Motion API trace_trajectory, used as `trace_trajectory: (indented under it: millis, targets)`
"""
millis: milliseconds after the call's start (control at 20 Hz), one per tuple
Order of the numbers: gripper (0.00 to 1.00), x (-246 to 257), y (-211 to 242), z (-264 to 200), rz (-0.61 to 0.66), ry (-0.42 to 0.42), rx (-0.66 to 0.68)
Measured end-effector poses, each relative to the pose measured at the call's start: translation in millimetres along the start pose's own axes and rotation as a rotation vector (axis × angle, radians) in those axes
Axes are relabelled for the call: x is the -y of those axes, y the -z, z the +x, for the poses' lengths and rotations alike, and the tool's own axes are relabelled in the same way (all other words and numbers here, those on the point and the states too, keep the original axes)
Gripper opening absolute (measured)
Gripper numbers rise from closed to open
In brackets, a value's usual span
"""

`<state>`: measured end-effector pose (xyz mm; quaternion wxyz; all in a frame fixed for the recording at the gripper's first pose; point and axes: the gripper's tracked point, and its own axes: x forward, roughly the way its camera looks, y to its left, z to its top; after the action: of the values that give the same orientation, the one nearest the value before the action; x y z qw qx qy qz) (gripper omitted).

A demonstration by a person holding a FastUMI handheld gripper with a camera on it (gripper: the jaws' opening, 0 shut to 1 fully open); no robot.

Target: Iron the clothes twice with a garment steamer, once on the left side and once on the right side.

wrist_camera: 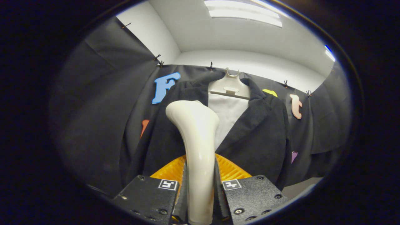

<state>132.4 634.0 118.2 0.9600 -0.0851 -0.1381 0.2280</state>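
Gripper (200, 187) pinches the garment steamer (197, 137) by its handle, both fingers pressing. Dark jacket (259, 134) hangs on hanger (229, 86) just ahead. Likely best: head flat on one front panel, slow straight pass downward.

A white hanger (229, 86) hooks on the far black cloth wall (106, 93). Above, a ceiling light (243, 12) glows on the white ceiling (193, 31).

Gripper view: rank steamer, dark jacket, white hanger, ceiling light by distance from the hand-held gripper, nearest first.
1. Steamer: its cream handle is clamped between the fingers of the hand-held gripper, head rising just ahead.
2. Dark jacket: hanging beyond the steamer head, lapels open.
3. White hanger: at the jacket's collar, against the booth wall.
4. Ceiling light: overhead, farthest.
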Motion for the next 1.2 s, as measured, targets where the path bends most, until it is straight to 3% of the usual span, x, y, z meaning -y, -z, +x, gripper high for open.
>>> trace_trajectory:
  millis: [450, 1200]
  targets:
    - [0.39, -7, 50, -26, -0.012, 0.001, -0.099]
    - [0.39, -25, 147, -80, -0.052, -0.074, -0.318]
